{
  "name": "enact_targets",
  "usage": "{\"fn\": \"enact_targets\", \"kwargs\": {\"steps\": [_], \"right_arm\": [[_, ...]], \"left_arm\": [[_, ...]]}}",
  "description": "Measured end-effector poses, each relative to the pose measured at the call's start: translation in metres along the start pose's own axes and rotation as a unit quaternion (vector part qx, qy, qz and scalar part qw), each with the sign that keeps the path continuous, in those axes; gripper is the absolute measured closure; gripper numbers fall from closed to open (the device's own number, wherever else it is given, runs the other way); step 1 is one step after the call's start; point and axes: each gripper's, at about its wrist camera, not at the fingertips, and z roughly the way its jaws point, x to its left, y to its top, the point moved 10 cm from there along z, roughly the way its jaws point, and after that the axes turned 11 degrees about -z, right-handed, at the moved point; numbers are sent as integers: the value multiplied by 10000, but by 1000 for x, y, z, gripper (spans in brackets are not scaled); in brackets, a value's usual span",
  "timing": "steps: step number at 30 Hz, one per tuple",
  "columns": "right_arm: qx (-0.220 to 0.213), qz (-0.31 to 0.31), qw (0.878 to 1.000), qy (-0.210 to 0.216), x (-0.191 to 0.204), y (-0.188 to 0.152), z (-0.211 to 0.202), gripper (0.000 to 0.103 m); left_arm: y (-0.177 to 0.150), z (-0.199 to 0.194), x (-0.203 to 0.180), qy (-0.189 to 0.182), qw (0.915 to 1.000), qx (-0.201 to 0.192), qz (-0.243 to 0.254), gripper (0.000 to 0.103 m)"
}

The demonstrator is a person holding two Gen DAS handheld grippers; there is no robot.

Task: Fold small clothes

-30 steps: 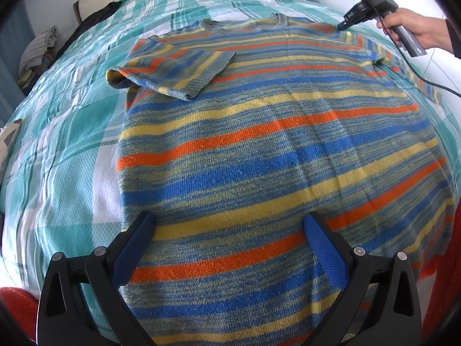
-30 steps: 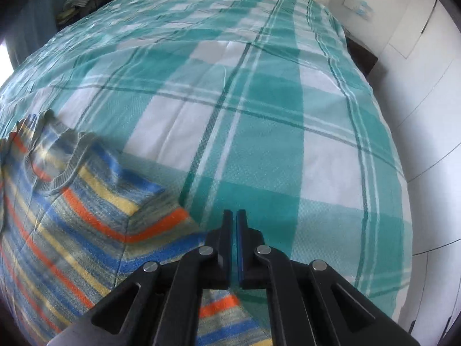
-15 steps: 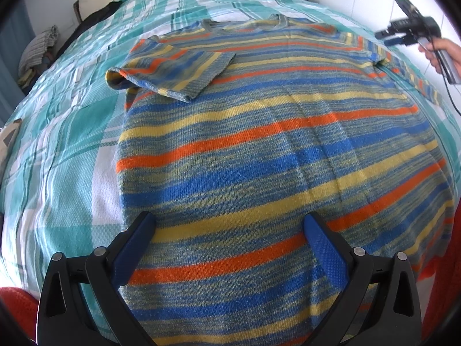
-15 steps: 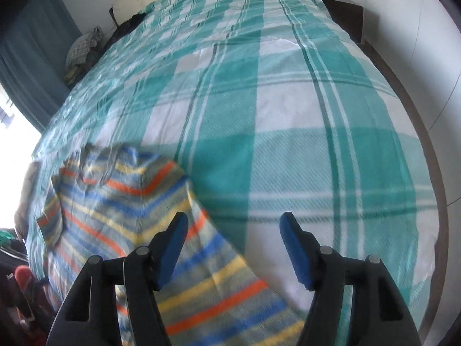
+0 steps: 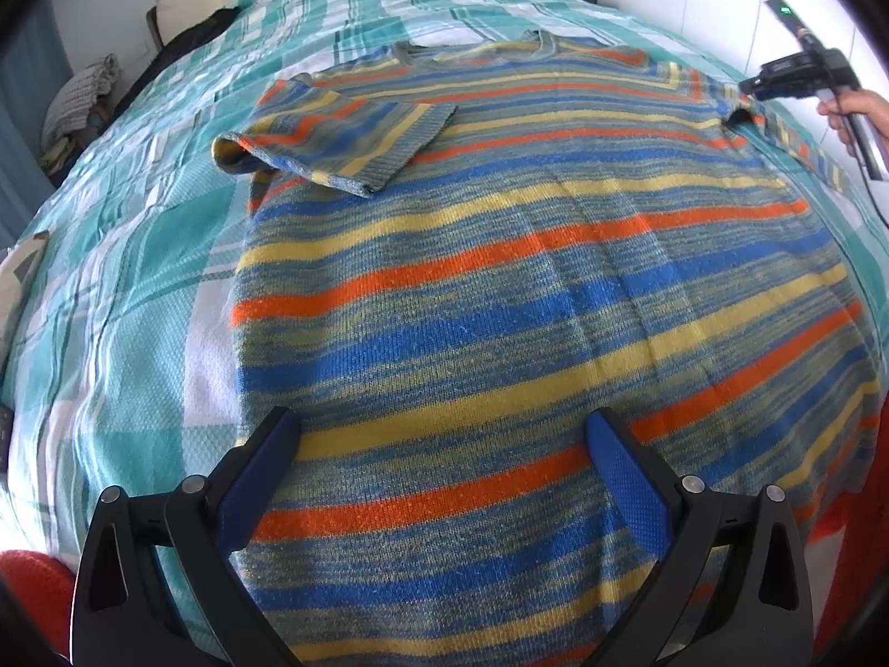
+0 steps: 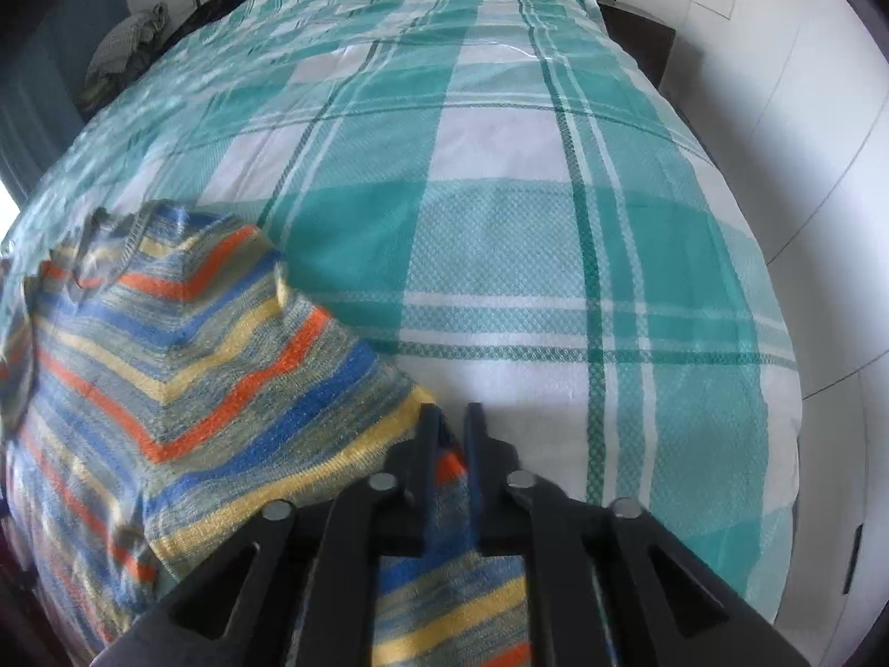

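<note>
While closing on the striped sleeve [image 6: 444, 506] at the bottom of the frame, right gripper [image 6: 451, 417] should pinch tight, then fold across the sweater [image 5: 500, 289], left gripper [image 5: 441, 433] wide open

No text, label, brand or number can be read in either view. The only sign-like mark is a small green light on the dark device [image 5: 786, 14] mounted above the right gripper, seen at the far right of the left wrist view, and it carries no legible characters
</note>
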Motion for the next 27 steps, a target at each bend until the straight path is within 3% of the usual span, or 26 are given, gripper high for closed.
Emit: {"fn": "enact_targets", "kwargs": {"steps": [1, 4, 7, 10, 14, 15, 16, 17, 21, 24, 26, 27], "right_arm": [[-194, 259, 9995, 26, -9, -5, -15, 57], [-611, 1292, 9895, 222, -43, -39, -58, 56], [-673, 2089, 9751, 302, -65, -91, -82, 56], [-549, 2743, 9577, 676, -61, -142, -84, 56], [-518, 3424, 9290, 1305, -43, -166, -63, 56], [-542, 3470, 9252, 1438, -37, -165, -59, 57], [-523, 3433, 9231, 1651, -29, -162, -53, 80], [-397, 3349, 9277, 1603, -25, -159, -48, 100], [-506, 2502, 9669, 17, -50, -148, -73, 101], [-53, 2559, 9667, 18, -55, -166, -53, 101], [-94, 2570, 9663, 127, -55, -166, -51, 100], [-235, 2721, 9612, 378, -52, -163, -55, 97]], "left_arm": [[0, 0, 0, -3, 10000, -1, -1, 0], [0, 0, 0, -5, 10000, 2, -3, 0], [0, 0, 0, -2, 10000, 0, -4, 0], [0, 0, 0, 3, 10000, -4, -4, 0], [0, 0, 0, 4, 10000, -7, -7, 0], [0, 0, 0, 0, 10000, -4, -7, 0], [0, 0, 1, 0, 10000, -5, -11, 0], [-1, 0, 1, 2, 10000, -6, -10, 0], [-5, -4, 3, 27, 10000, -23, 27, 0], [-3, -2, 1, 37, 10000, -27, 69, 0], [-3, -2, 2, 32, 10000, -24, 51, 0], [-3, -3, 3, 29, 10000, -24, 40, 0]]}}
